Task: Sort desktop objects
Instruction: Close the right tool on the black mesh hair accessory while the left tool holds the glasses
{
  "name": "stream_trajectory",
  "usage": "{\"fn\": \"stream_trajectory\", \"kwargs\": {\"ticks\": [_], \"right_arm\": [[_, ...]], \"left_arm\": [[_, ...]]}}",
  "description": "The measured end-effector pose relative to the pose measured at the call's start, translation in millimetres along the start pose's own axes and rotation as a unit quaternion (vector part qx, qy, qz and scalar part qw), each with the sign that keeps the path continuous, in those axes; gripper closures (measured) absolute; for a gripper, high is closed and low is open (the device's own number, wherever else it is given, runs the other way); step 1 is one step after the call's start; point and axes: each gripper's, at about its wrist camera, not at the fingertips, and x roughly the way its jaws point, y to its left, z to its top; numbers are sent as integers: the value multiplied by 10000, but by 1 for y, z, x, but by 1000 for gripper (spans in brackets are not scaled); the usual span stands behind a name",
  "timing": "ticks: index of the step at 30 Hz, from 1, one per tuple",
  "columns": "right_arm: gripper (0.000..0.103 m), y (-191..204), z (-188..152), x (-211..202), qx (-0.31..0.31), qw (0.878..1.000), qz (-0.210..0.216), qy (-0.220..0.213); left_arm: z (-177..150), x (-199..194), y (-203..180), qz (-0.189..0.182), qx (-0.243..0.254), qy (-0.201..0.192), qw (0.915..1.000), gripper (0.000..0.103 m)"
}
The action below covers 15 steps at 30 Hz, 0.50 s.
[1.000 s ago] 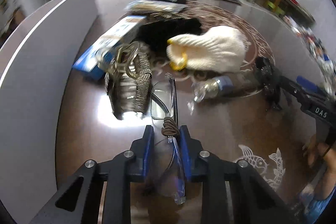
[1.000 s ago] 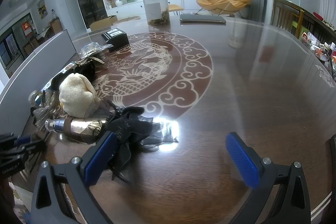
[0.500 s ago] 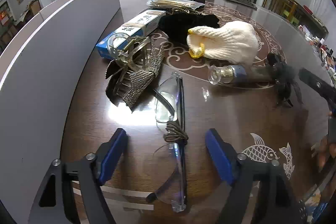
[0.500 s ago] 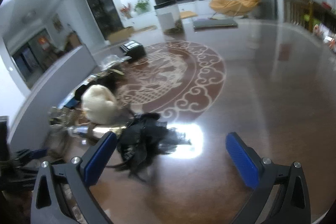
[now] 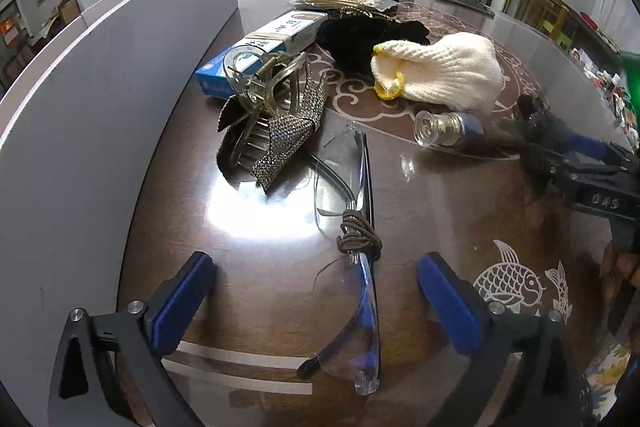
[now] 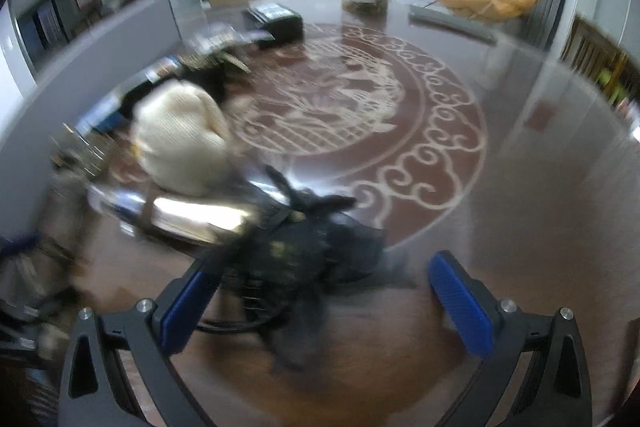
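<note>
Open tabletop right of the black mesh bundle; left side crowded by glove, bottle, hair clips, grey partition.

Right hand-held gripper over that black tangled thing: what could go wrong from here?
1. The black tangled bundle lies against the small bottle, right under the knit glove; closing the open right hand-held gripper may drag or roll the bottle.
2. The right wrist view is blurred, so the closing could be misjudged.
3. The left hand-held gripper is opening around the clear glasses; withdrawing carelessly could snag the cord knotted on them.
</note>
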Motion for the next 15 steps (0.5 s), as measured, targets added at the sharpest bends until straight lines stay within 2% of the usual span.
{"fn": "stream_trajectory", "kwargs": {"ticks": [4,6,7,8,9,10,11,15], "right_arm": [[0,-4,-1,1,-48,10000,28,-1],[2,-5,4,2,-132,9998,114,136],[21,-6,4,-1,-138,9998,133,55],[60,-6,2,-6,-199,9994,245,-152],[62,-5,1,-9,-310,9990,219,-243],[63,-5,0,-12,-381,9988,175,-264],[63,-6,-2,-14,-398,9983,301,-309],[64,-17,-16,-35,-374,9962,668,-424]], "left_arm": [[-1,0,0,-64,113,-46,9999,0],[1,0,1,-98,164,69,9998,0],[1,0,2,-101,172,115,9997,0],[1,-2,2,-103,182,98,9997,12],[1,-7,3,-131,218,-36,9997,41],[2,-9,3,-165,269,-103,9994,54],[4,-11,2,-214,308,-110,9992,77],[2,-15,5,-646,105,-92,9978,78]]}}
